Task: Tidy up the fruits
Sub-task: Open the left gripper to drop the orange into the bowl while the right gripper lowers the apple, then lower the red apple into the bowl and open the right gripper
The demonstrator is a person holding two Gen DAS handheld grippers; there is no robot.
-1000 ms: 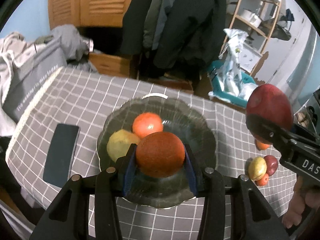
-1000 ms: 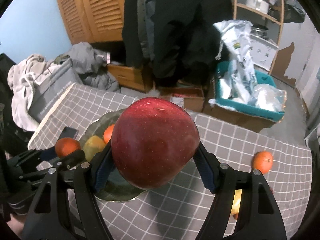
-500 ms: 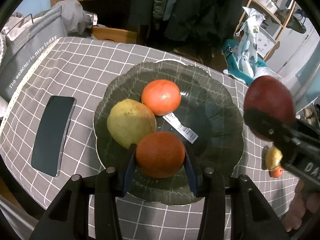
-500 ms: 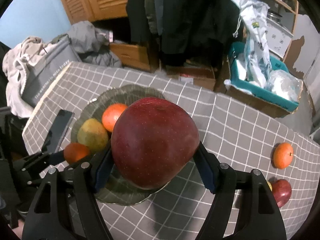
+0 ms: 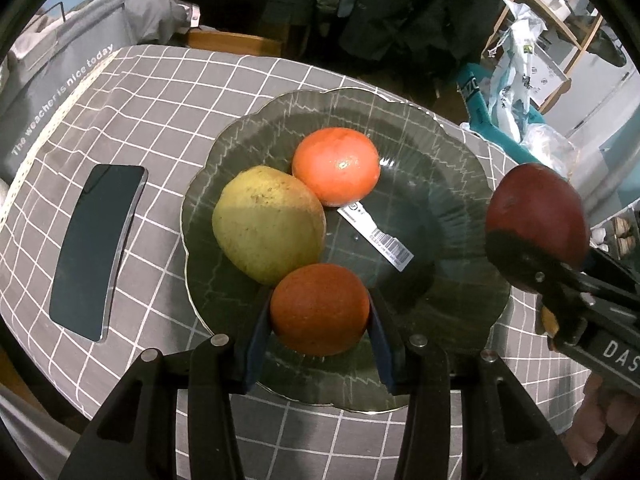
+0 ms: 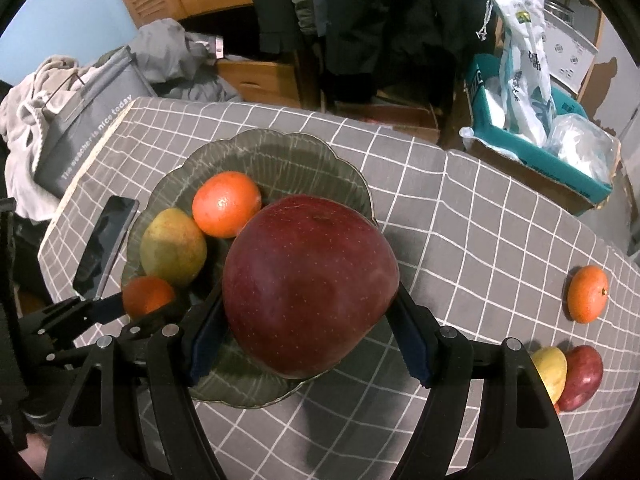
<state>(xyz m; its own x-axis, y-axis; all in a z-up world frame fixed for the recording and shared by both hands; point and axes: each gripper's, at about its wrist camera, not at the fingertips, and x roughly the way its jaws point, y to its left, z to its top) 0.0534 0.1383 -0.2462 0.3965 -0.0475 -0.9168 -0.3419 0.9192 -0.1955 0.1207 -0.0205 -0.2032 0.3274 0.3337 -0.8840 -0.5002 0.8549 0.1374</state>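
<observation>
Over the glass plate (image 5: 460,168), both jaws grip fruit: tangerine (image 5: 319,309), apple (image 6: 310,285).

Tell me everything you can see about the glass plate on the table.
The plate is dark, smoky, see-through glass with a scalloped rim and fine ribs running outward. It sits flat on the grey checked tablecloth, right of a phone. In it lie a yellow-green mango touching an orange, with a white barcode sticker near its middle. The left gripper holds a second orange at its near edge.
</observation>
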